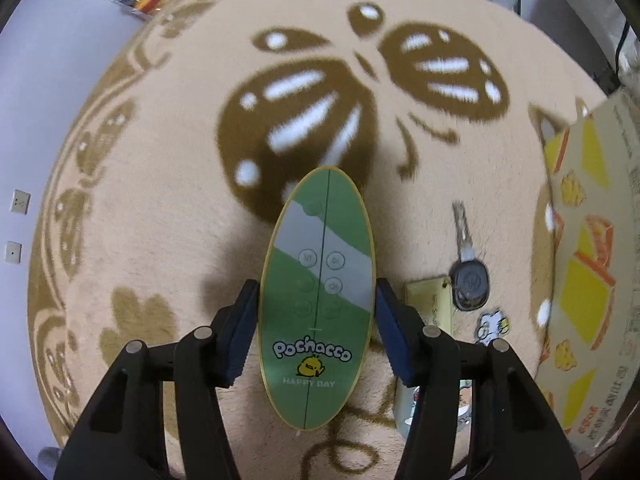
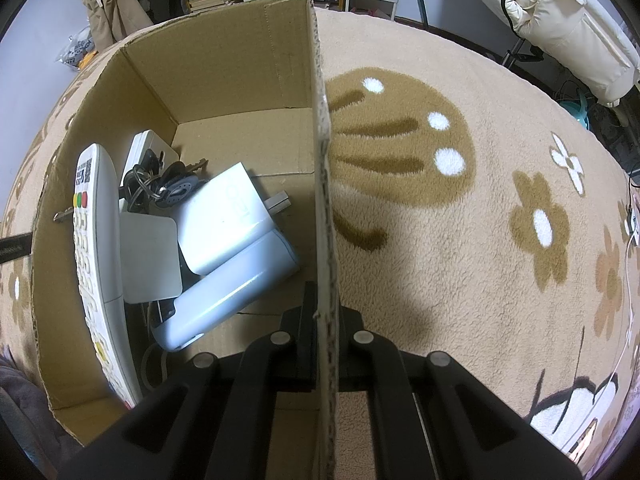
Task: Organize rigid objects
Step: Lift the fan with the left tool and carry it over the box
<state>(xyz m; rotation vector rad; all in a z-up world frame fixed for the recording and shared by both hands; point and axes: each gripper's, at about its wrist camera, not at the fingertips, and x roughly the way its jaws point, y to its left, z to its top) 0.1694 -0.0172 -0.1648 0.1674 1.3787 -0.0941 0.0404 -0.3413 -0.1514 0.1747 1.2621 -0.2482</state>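
Roughly midway, by my reading: your box (image 2: 240, 80) already holds a white remote (image 2: 94, 248), a pale blue cylinder-shaped device (image 2: 236, 280), a white charger block (image 2: 228, 216), a flat white square piece (image 2: 148, 256) and a bunch of dark keys (image 2: 160, 184), all heaped toward the left wall. Your right tongs (image 2: 322, 320) are clenched on the box's near wall, one pad inside and one outside, which looks like steadying. Your left tongs (image 1: 316, 320) are closed on the green oval remote (image 1: 318, 292), pads (image 1: 240, 332) pressing its two long edges; it appears lifted clear of the rug (image 1: 160, 200), judging by the shadow beneath, though contact at the far tip cannot be ruled out. Left to collect on the rug, just right of the held remote: a car key (image 1: 468, 276), a yellow card-like item (image 1: 432, 304) partly hidden behind the tongs, and a small cartoon charm (image 1: 494, 326). The box's printed outer side sits at the right edge of the left wrist view, near those items. Judgement: this remote goes in next, then at least three pieces remain.
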